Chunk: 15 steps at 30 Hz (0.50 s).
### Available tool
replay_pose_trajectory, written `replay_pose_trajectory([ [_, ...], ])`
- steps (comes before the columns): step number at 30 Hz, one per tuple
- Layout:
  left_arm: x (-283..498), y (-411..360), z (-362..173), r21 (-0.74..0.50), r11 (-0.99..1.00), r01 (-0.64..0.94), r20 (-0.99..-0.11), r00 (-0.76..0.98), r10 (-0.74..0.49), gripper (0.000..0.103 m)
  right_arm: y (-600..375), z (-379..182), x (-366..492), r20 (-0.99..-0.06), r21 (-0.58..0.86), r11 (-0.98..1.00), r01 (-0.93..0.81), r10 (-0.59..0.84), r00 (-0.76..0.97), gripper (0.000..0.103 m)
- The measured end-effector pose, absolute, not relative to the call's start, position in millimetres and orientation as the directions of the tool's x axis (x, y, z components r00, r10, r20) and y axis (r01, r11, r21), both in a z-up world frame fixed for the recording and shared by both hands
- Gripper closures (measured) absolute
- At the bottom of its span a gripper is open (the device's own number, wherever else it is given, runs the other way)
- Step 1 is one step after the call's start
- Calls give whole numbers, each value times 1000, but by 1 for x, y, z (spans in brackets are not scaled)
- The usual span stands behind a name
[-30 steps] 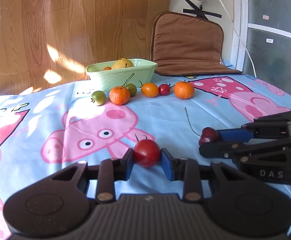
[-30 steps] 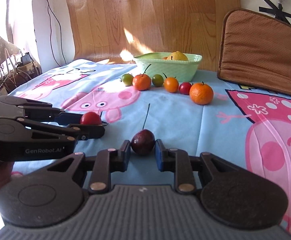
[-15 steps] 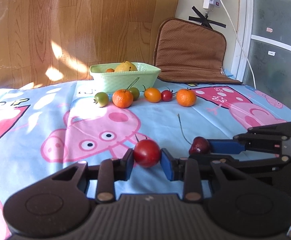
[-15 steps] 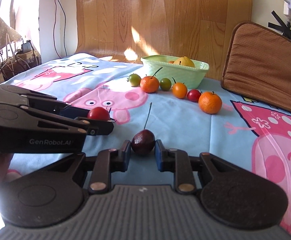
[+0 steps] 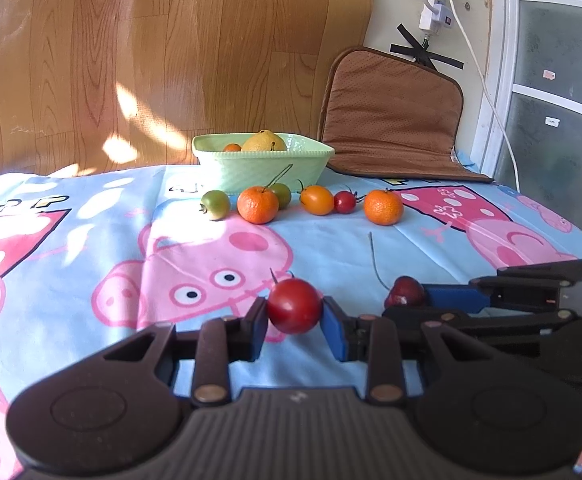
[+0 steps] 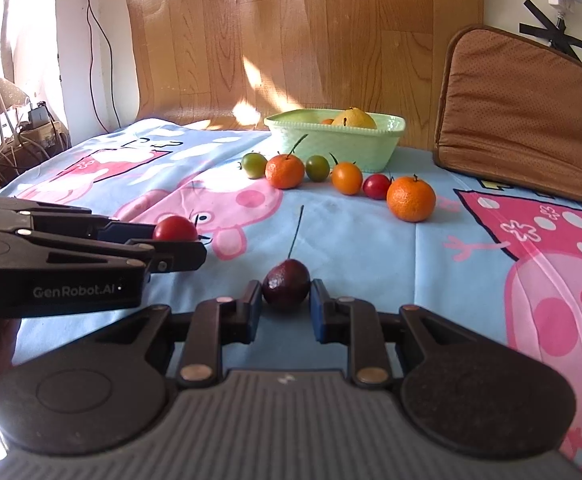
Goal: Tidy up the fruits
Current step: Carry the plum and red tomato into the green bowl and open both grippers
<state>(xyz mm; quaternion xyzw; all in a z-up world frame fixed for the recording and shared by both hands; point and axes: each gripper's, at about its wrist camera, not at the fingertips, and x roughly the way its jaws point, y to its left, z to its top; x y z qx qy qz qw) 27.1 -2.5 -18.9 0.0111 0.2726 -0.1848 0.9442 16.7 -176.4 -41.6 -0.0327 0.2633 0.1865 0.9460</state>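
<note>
fruits for sorting are split between the grippers and the far edge of the tablecloth (image 5: 91, 264). the left gripper (image 5: 294, 322) is clamped on a red cherry tomato (image 5: 294, 305), and the right gripper (image 6: 285, 306) is clamped on a dark cherry (image 6: 285, 285) with its long stem pointing up. compared with a second ago, both grippers have lifted and tipped forward: the green bowl (image 5: 263, 168) and the row in front of it sit lower and nearer in both views, and the cherry rides a little clear of the cloth, so both picks look secure and the carry toward the bowl has likely begun

still waiting at the far edge, in a row just before the bowl: a green tomato (image 5: 215, 205), a mandarin (image 5: 257, 205), a second green tomato (image 5: 281, 195), an orange tomato (image 5: 316, 200), a small red tomato (image 5: 344, 202) and another mandarin (image 5: 383, 207). a yellow citrus (image 5: 263, 142) already lies in the bowl, with something small and orange beside it. a brown cushion (image 5: 391, 116) leans at the far right corner

the two grippers travel close side by side, so they could knock together over the bowl
</note>
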Motion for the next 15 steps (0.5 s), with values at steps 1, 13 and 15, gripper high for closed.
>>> replay_pose_trajectory([
  [1,27,-2,-19,-81,932,354,-519,783,-343,74,-176,-42,17,-510,38,929,-369,336,792,75],
  [13,32,0,-19,-100,936,337,-530,778,-337,74,-183,-41,20,-504,92,936,-341,339,794,75],
  [15,32,0,-19,-99,937,336,-530,779,-336,74,-183,-41,20,-504,96,936,-339,339,794,75],
])
